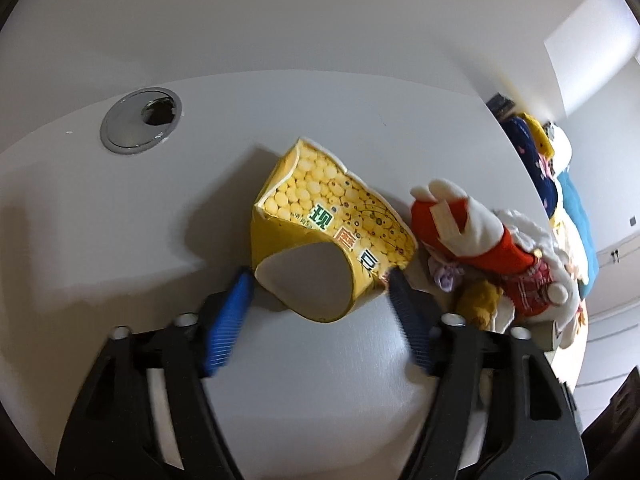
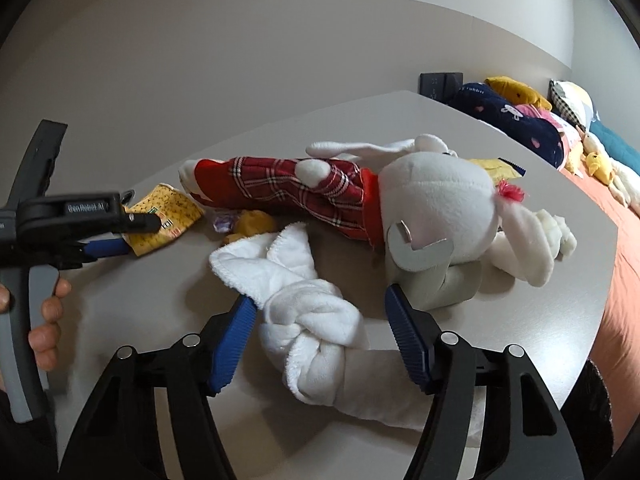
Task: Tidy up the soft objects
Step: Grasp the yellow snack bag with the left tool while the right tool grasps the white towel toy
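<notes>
The left gripper (image 1: 320, 280) hangs over a crushed yellow paper cup (image 1: 332, 224) lying on its side on the grey table (image 1: 120, 220). Its blue pads stand wide, one at each side of the cup's open mouth. The right-hand pad looks to be brushing the rim, though the blur makes that hard to call; nothing is pinched. Far left of the cup sits a round metal cable port (image 1: 141, 120).

Just right of the cup lies a plush rabbit (image 2: 432, 196) in a red plaid outfit, stretched out on the table with its head toward the right. A small mustard-coloured soft toy (image 2: 252, 222) lies against its near side.

The right gripper (image 2: 320, 312) is lowered around a knotted white towel (image 2: 316, 320) near the table's front edge. Its fingers are fairly wide: the left pad is right at the cloth and the right one stands clear of it, so the towel lies between them ungripped.

A torn cardboard tube (image 2: 432, 268) sits beside the rabbit's head. A heap of plush toys and cushions (image 2: 532, 120) is piled beyond the table's far right edge.
</notes>
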A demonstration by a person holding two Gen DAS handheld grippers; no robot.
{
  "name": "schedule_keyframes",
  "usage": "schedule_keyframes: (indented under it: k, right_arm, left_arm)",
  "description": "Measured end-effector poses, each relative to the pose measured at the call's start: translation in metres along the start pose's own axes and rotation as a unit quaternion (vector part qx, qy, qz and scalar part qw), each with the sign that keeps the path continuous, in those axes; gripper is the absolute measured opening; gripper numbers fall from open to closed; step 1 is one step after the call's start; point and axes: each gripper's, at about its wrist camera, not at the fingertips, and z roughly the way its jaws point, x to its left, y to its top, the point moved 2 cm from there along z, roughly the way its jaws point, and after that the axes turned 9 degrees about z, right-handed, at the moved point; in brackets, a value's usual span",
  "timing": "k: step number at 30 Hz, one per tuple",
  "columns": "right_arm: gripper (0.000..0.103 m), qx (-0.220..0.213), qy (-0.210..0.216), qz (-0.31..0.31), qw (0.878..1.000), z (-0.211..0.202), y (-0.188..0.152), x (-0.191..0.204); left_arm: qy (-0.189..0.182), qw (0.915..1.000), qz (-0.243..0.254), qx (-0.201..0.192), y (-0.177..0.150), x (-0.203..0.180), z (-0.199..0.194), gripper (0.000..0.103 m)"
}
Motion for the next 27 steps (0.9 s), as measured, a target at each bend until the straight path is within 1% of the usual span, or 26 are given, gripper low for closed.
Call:
schedule_keyframes:
  k: [1, 4, 6, 10, 12, 13, 15, 16, 18, 19, 21, 27]
  right_arm:
    - [0.067, 0.001, 0.000, 0.000, 1.000, 0.001, 0.000, 0.000]
    - [0.067, 0.002, 0.002, -0.001, 1.000, 0.002, -0.001, 0.001]
    - [0.064, 0.003, 0.002, -0.001, 1.000, 0.003, -0.001, 0.001]
    - [0.050, 0.011, 0.011, 0.003, 1.000, 0.006, 0.000, 0.002]
    - [0.045, 0.013, 0.018, 0.007, 1.000, 0.007, 0.000, 0.003]
    - [0.042, 0.014, 0.020, 0.009, 1.000, 0.007, 0.000, 0.003]
    - [0.039, 0.013, 0.023, 0.015, 1.000, 0.006, 0.000, 0.003]
    - [0.037, 0.012, 0.024, 0.017, 1.000, 0.005, 0.000, 0.003]
    - [0.036, 0.009, 0.027, 0.025, 0.999, 0.003, 0.000, 0.001]
    - [0.036, 0.008, 0.028, 0.029, 0.999, 0.001, 0.000, 0.001]
    - [0.036, 0.003, 0.030, 0.038, 0.999, -0.003, 0.000, -0.001]
    - [0.036, -0.013, 0.036, 0.045, 0.998, -0.025, -0.001, 0.001]
  left_arm:
    - [0.001, 1.0000, -0.004, -0.006, 0.001, 0.003, -0.002, 0.086]
    - [0.012, 0.9997, -0.002, -0.019, 0.008, 0.003, -0.003, 0.089]
    - [0.014, 0.9997, -0.002, -0.019, 0.011, 0.005, -0.002, 0.090]
    - [0.002, 0.9999, -0.008, -0.008, 0.015, 0.009, 0.007, 0.090]
    - [0.003, 0.9999, -0.004, -0.014, 0.015, 0.008, 0.007, 0.089]
    - [0.001, 0.9999, -0.003, -0.014, 0.014, 0.008, 0.007, 0.087]
    - [0.001, 0.9998, 0.002, -0.018, 0.012, 0.006, 0.006, 0.075]
    - [0.002, 0.9998, 0.010, -0.019, 0.010, 0.004, 0.006, 0.062]
    - [0.004, 0.9995, 0.021, -0.024, 0.007, 0.002, 0.004, 0.058]
    - [0.002, 0.9993, 0.024, -0.030, 0.005, 0.000, 0.003, 0.053]
    - [-0.010, 0.9990, 0.023, -0.037, 0.003, 0.003, -0.002, 0.052]
    - [-0.019, 0.9972, 0.034, -0.064, -0.003, 0.003, -0.026, 0.052]
